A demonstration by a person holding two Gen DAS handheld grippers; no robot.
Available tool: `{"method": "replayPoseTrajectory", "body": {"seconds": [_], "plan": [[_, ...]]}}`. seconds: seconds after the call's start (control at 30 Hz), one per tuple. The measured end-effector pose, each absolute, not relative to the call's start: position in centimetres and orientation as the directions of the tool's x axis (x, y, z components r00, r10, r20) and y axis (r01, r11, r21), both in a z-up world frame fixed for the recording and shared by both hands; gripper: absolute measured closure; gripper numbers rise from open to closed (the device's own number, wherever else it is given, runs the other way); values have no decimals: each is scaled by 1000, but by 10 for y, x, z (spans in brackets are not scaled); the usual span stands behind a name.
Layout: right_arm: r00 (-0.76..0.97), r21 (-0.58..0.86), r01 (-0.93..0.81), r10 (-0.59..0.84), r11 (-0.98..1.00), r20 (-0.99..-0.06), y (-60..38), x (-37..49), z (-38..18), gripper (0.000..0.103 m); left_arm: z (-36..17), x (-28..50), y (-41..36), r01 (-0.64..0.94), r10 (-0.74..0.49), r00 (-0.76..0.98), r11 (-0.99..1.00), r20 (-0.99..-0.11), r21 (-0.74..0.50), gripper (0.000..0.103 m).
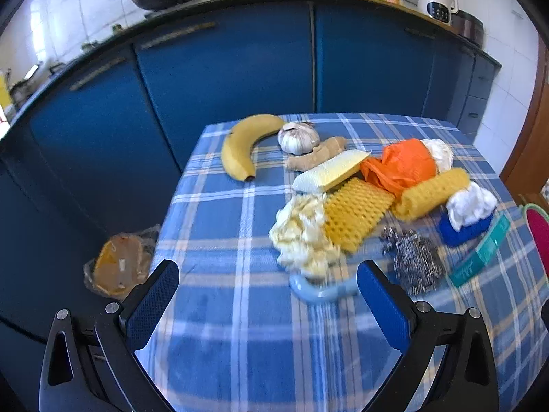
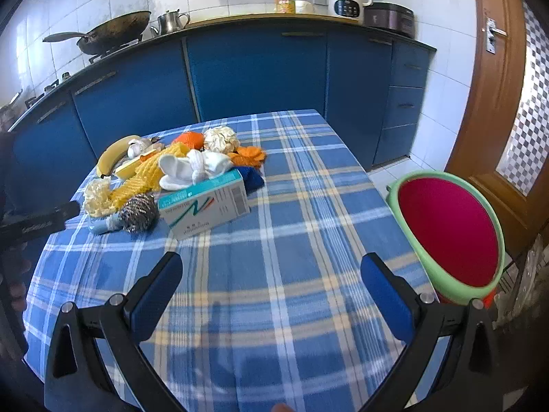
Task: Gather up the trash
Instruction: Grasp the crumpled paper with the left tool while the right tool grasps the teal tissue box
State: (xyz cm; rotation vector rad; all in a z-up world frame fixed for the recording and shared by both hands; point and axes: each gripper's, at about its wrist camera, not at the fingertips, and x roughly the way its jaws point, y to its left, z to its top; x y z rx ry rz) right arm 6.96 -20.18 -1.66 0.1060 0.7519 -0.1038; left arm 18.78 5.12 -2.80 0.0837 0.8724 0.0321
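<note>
Both tongs hang wide open over the blue plaid tablecloth (image 2: 291, 206), gripping nothing. Between the spread blue pads of the left gripper (image 1: 267, 295) lies bare cloth; just ahead of its right pad rests a pale blue handle (image 1: 322, 290), touching a crumpled cream wad (image 1: 302, 233). Beyond that wad, further ahead, sit a yellow foam net (image 1: 357, 213), a cream-and-white sponge (image 1: 329, 171), an orange plastic bag (image 1: 401, 164) and a rolled yellow net (image 1: 432, 192). Ahead and to the right of the right pad is a steel wool scourer (image 1: 415, 261), and past it a teal-and-white carton (image 1: 480, 254) and a white cloth (image 1: 470, 206) lying on something blue. Farthest ahead are a banana (image 1: 243, 144), a garlic bulb (image 1: 298, 137) and a piece of ginger (image 1: 315, 158). Left of the left pad, off the table and lower, lies a clear plastic bag (image 1: 120, 264) with orange-brown contents that cannot be made out.

From the right gripper (image 2: 271, 292), the whole heap sits ahead and to the left, well apart from its pads, the carton nearest. To the right of its right pad, beside the table edge, stands a bin with a green rim (image 2: 446, 240) and a red liner; 0 items show inside the visible part. At the left edge of this view, a dark finger of the left gripper reaches near the cream wad.
</note>
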Motion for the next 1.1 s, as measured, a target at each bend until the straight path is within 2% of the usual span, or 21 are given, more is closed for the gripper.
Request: {"method": "replayPoseTrajectory", "body": {"seconds": [0.17,0.3,0.37,0.47,0.63,0.8,0.83,0.97,1.1], "plan": [[713,10,147,-99,989,-694,-190,96,-14,1,-35,218,55,31,37,617,997,-786,71,0],[689,26,158,-92,987,-719,-180,118,-14,1,-42,230,53,86,10,615,993,-789,80,3],[684,37,166,-88,985,-724,-175,126,-13,1,-48,234,53,113,-10,611,991,-791,74,8],[677,65,172,-70,983,-733,-165,142,-14,1,-57,242,56,134,-57,583,991,-811,27,24],[651,62,165,-61,984,-757,-151,166,-23,1,-69,247,64,177,-192,524,978,-830,-114,43],[613,51,173,-67,984,-788,-147,182,-39,1,-70,245,66,180,-237,515,969,-824,-167,55],[606,45,178,-74,983,-792,-147,184,-41,1,-70,245,66,180,-239,512,969,-825,-169,60],[587,33,216,-103,976,-803,-154,188,-48,1,-69,243,63,191,-240,511,968,-825,-163,67],[566,79,222,-62,972,-822,-167,183,-55,14,-68,241,62,181,-234,508,970,-829,-163,68]]}}
